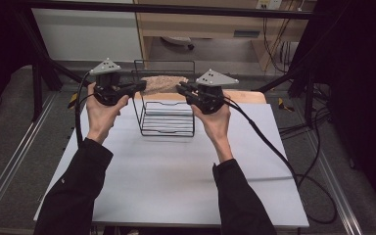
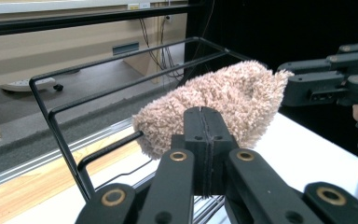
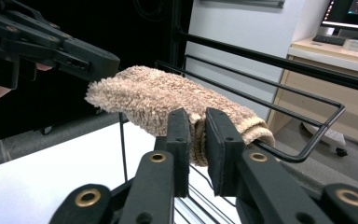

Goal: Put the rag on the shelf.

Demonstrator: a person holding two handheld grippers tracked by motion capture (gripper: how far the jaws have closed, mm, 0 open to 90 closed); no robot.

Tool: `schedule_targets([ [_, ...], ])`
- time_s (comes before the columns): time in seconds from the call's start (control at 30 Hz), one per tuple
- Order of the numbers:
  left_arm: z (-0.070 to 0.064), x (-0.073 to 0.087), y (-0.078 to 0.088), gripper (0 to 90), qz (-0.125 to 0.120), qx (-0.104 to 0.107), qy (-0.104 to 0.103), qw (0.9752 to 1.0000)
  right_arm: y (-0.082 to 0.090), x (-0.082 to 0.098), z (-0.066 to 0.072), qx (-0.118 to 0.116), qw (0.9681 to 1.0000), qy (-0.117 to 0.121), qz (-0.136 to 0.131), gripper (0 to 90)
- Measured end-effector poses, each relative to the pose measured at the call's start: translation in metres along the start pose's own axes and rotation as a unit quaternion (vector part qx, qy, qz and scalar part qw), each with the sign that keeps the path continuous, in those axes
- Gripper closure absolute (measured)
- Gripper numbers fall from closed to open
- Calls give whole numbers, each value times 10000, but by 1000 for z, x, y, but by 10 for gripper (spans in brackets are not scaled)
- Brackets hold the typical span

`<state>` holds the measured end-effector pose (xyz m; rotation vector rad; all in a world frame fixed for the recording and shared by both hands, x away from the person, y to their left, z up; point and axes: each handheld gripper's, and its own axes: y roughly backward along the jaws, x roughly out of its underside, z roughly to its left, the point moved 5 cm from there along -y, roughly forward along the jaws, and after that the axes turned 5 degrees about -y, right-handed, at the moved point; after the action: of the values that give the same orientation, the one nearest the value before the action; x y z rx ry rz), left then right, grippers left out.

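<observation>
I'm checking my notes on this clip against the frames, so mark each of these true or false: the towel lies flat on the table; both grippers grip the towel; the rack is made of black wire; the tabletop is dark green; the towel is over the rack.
1. The fluffy beige towel lies flat on the white table. False: it is held up in the air.
2. Both grippers grip the towel. True: the left gripper and the right gripper each pinch one end.
3. The rack is made of black wire. True.
4. The tabletop is dark green. False: it is white.
5. The towel is over the rack. True: it hangs at the level of the rack's upper bars; whether it touches them is unclear.
</observation>
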<state>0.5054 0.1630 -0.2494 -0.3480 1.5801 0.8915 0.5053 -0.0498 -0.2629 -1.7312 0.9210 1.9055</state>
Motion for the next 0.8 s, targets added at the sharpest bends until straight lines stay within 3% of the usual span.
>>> schedule_targets([
  [0.2, -1, 6, -5, 900, 91, -15, -97, 9999, 7, -5, 0, -122, 9999, -95, -51, 730],
  [0.37, -3, 10, -9, 899, 177, -48, -191, 9996, 10, -13, -1, -224, 9994, -242, -109, 760],
  [0.53, -4, 14, -12, 899, 207, -68, -301, 9993, 2, -7, 4, -374, 9986, -295, 211, 875],
  [0.67, -3, 18, -14, 899, 229, -78, -313, 9992, -5, 6, 5, -301, 9978, -251, 526, 900],
  [0.8, -2, 22, -17, 899, 233, -103, -296, 9992, -10, 13, 0, -170, 9974, -297, 641, 900],
])
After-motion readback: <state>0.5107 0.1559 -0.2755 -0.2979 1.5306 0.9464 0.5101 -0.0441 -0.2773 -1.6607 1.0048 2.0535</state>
